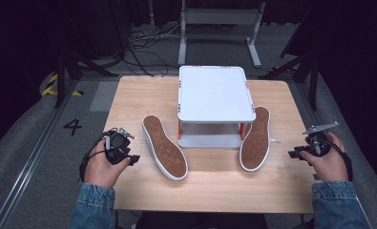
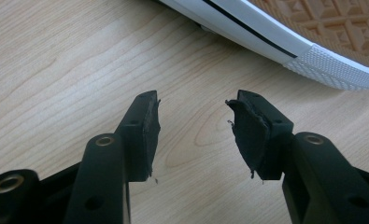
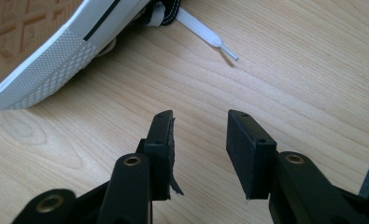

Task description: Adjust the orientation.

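While both shoes lie sole-up on my table (image 1: 129, 95), the left shoe (image 1: 164, 148) sits just beyond my left gripper (image 1: 129, 160) fingers (image 2: 142, 135); the right shoe (image 1: 256, 138), beside the white stand (image 1: 214, 93), lies past my right gripper (image 1: 298, 153) fingers (image 3: 161, 149). Both pairs stand half apart, holding nothing. I read no brand on either; a "4" (image 1: 72, 126) marks the floor.

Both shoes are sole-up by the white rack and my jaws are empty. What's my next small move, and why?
Probably ease the left gripper toward the left shoe. Its open jaws hold nothing, and the toe rim lies just ahead. The right gripper is open too, short of the right shoe.
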Tool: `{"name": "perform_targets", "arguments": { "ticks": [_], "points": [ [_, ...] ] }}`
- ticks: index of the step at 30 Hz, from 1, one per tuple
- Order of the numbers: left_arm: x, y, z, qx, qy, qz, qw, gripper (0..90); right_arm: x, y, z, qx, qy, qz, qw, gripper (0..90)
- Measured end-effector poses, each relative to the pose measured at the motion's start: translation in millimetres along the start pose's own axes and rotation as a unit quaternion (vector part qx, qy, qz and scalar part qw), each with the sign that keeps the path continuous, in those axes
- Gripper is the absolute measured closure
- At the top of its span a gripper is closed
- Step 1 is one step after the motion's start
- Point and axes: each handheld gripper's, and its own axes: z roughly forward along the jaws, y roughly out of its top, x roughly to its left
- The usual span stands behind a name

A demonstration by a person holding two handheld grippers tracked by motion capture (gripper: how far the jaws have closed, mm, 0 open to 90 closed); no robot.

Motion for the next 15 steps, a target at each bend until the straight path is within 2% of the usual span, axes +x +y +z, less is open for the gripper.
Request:
{"name": "perform_targets", "arguments": {
  "ticks": [6, 12, 14, 15],
  "points": [
    [-2.6, 5.7, -4.0, 0.01, -0.001, -0.004, 0.9999, 48.7, 2.6, 0.4, 0.7, 0.007, 0.009, -0.008, 0.9999, 67.7],
    [-5.6, 15.7, -9.1, 0.007, -0.007, -0.001, 0.9999, 46.7, 4.0, 1.1, 2.1, 0.014, 0.008, -0.008, 0.9998, 69.8],
    [-9.3, 27.8, -9.9, -0.017, -0.011, -0.018, 0.9996, 45.5, 5.1, 1.7, 4.0, 0.018, 0.004, -0.008, 0.9998, 69.8],
    [-12.8, 33.5, -10.6, -0.028, -0.016, -0.016, 0.9994, 45.6, 5.5, 2.2, 5.5, 0.018, 0.004, -0.011, 0.9998, 69.7]
  ]
}}
